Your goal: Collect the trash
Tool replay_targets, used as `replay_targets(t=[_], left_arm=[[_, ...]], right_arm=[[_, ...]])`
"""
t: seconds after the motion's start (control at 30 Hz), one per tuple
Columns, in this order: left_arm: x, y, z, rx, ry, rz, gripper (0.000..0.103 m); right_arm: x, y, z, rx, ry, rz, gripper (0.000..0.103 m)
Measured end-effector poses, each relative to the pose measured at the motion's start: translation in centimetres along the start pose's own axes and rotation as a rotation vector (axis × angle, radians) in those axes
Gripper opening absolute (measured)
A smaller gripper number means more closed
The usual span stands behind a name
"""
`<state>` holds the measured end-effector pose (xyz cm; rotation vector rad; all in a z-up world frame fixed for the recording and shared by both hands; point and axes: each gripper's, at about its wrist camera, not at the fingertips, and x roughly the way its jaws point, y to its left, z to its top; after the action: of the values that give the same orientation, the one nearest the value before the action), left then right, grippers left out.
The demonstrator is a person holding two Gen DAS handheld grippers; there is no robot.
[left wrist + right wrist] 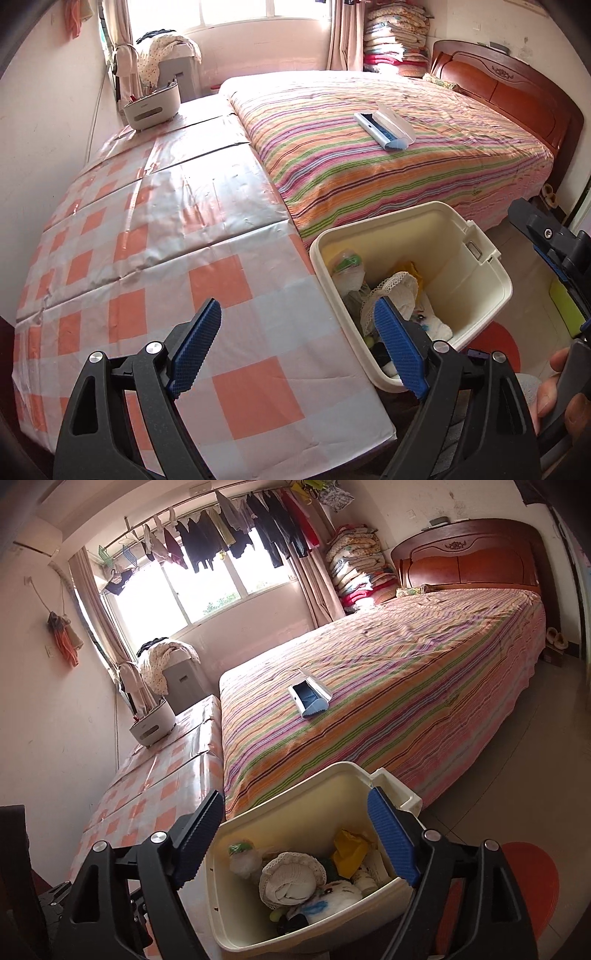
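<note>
A cream plastic bin (476, 258) stands on the floor between the checked table and the bed. It holds trash: a lace-edged white cloth (291, 878), a yellow wrapper (349, 853) and a green-topped wad (240, 849). My left gripper (295, 308) is open and holds nothing. It hovers over the table's corner, its right finger above the bin's near side. My right gripper (295, 795) is open too, directly above the bin's mouth with nothing between its blue pads. One pad (552, 264) of it shows at the right edge of the left wrist view.
The checked tablecloth (155, 258) covers a low table left of the bin, with a white caddy (151, 107) at its far end. A white-and-blue brush (384, 127) lies on the striped bed (369, 166). An orange mat (532, 878) lies on the floor. A hand (554, 391) grips a handle.
</note>
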<state>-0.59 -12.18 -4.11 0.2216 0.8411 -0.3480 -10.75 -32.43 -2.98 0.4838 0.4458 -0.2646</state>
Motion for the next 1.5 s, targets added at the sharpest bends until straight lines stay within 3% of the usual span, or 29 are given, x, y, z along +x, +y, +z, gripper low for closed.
replay_targets(t=[0.13,0.33,0.7,1.5], left_arm=[[-2.0,1.6,-1.3,-0.009,-0.030,0.074,0.084],[-4.4,3.4,-2.9,-0.011,-0.049,0.128,0.084],[-6.5,5.9,-4.2,-0.046,-0.069,0.202,0.084],[-3.6,7.4,-1.8,-0.052,-0.043,0.294,0.084]], right_arm=[[-2.2,2.3,-0.8,-0.096,0.001,-0.019,0.084],[-4.1,4.9,-3.0,-0.206,0.025,-0.011,0.085],[-3.9,7.3,-4.7,-0.265,0.071,0.017,0.085],[1.6,7.4,-3.3,-0.252,0.145,0.039,0.085]])
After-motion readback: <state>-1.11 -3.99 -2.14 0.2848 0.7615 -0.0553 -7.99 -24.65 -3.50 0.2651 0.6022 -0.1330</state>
